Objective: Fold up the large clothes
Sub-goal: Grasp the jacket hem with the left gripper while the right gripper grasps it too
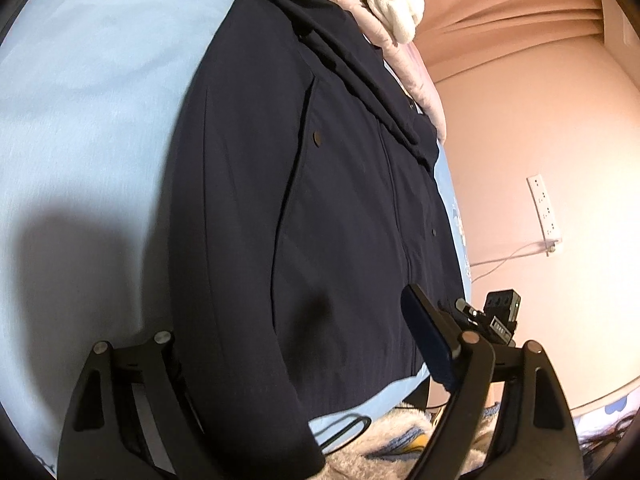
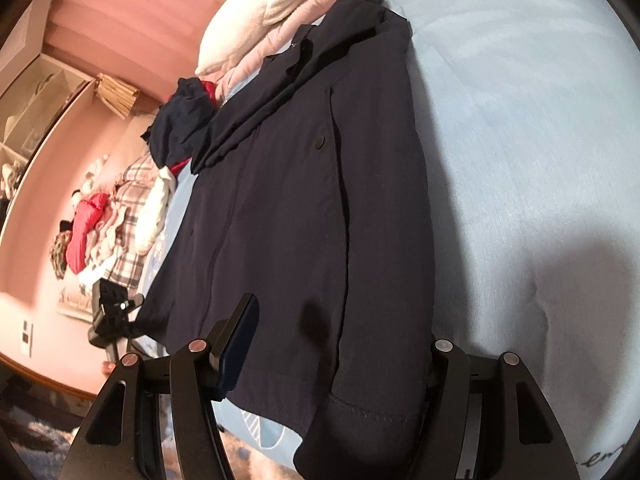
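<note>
A dark navy jacket [image 1: 304, 184] lies spread on a light blue bed sheet [image 1: 92, 92], with a sleeve folded in along its side. My left gripper [image 1: 296, 344] is open just above the jacket's hem, its right finger pad [image 1: 428, 336] over the cloth, its left finger hidden behind the fabric. In the right wrist view the same jacket [image 2: 304, 200] lies on the sheet [image 2: 520, 140]. My right gripper [image 2: 340, 344] is open over the hem and the sleeve cuff [image 2: 360, 412]. Its left pad [image 2: 236, 344] shows; the right one is hidden. Neither holds cloth.
A cream blanket [image 2: 260, 8] and pink quilt [image 1: 360, 4] are heaped beyond the collar. More clothes [image 2: 180, 120] lie at the bed's far edge, and a pile [image 2: 104, 220] by the pink wall. A wall socket [image 1: 544, 208] and a fluffy rug [image 1: 400, 440] show below the bed edge.
</note>
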Demonstrator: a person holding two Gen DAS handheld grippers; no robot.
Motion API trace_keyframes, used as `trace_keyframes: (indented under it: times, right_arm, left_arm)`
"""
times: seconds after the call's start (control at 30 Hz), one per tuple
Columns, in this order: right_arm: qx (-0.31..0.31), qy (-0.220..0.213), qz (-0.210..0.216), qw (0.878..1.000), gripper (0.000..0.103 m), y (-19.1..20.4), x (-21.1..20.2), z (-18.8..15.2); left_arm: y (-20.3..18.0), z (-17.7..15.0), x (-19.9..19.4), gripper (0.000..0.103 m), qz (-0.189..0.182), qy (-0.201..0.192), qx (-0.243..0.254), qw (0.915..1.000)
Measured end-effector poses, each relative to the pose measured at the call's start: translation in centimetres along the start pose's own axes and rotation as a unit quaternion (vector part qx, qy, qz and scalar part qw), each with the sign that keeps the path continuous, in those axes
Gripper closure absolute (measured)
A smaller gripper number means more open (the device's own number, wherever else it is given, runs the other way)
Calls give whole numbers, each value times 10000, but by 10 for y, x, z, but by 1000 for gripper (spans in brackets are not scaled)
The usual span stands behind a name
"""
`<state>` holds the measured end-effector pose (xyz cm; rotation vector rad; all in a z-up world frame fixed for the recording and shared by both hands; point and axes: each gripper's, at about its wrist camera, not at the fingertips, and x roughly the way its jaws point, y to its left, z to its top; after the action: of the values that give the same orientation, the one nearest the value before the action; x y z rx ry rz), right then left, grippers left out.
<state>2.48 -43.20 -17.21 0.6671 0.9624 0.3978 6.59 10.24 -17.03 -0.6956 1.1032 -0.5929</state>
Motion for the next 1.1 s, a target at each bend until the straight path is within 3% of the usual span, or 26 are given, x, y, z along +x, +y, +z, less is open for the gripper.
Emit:
trace_keyframes:
  times: [0.2, 0.3, 0.37, 0.5, 0.67, 0.8, 0.93, 1.1]
  right_arm:
    - [26, -39, 10, 10000, 38, 4, 6, 6]
    - [13, -69, 12, 10000, 38, 5, 8, 7]
    - [-21, -95, 9, 10000, 38, 7, 8, 6]
    - [-15, -126, -18, 9999, 49, 4, 5, 2]
    - [44, -143, -14, 9999, 57, 2, 2, 1]
    - [-28, -127, -90, 9999, 71, 8, 6, 5]
    - [-105, -254, -3, 9996, 81, 15, 6, 8]
    - [-149, -465, 163, 9987, 86, 22, 1, 12]
  left_arm:
    - [-1, 9, 6, 29, 16, -61, -58, 10000]
    - [2, 6, 2, 40, 94, -80, -72, 9999]
    - [4, 4, 0, 53, 160, -100, -107, 9998]
    - [13, 0, -6, 68, 159, -112, -283, 9994]
    - [17, -2, -8, 76, 142, -119, -376, 9991]
    - [11, 0, -9, 87, 225, -192, -318, 9991]
    - [4, 1, -17, 90, 189, -411, -218, 9987]
    - [-6, 4, -21, 95, 113, -548, -84, 9984]
